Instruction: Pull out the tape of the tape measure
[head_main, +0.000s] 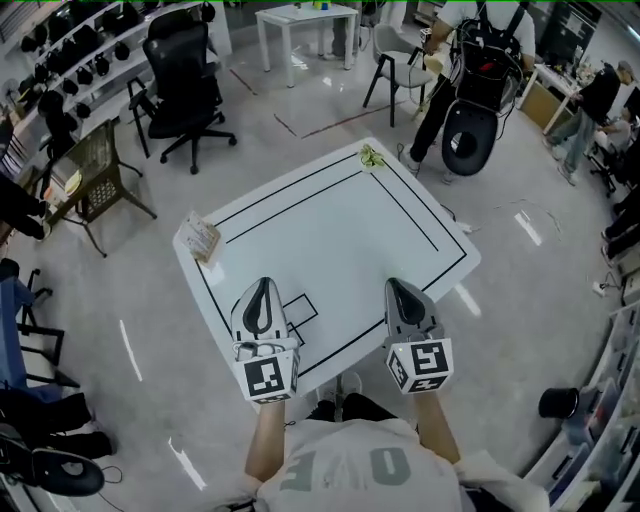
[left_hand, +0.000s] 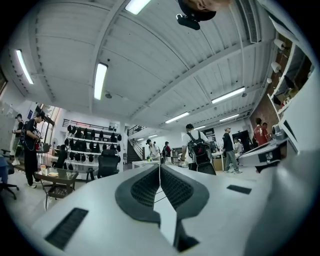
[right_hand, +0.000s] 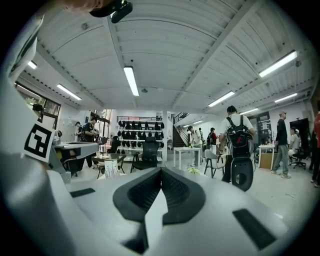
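One small yellow-green object (head_main: 372, 156) lies on the far corner of the white table (head_main: 340, 240). It is too small to tell whether it is the tape measure. Nothing is touching it, and both grippers are well apart from it, at the table's near edge.

The left gripper (head_main: 266, 284) hovers over the table's near left part. Its two dark jaws are pressed together with nothing between them, which its own view (left_hand: 159, 168) shows plainly. The right gripper (head_main: 392, 284) hovers over the table's near right part, level with the left one. Its jaws are also closed and empty (right_hand: 161, 170). Both grippers point away from the person, towards the table's far side. Each one's square-marked cube faces up at the rear, just past the table's near edge.

Two bare forearms, the left (head_main: 266, 440) and the right (head_main: 438, 430), reach forward side by side from a light shirt to the grippers. They run roughly parallel.

Black lines mark a large rectangle on the table, and a small outlined box (head_main: 300, 310) sits between the two grippers. A small printed carton (head_main: 200, 238) rests on the table's left corner.

Beyond the table's far left side stands a black office chair (head_main: 185, 75). Beyond its far right side stands a person with a black backpack (head_main: 480, 70).
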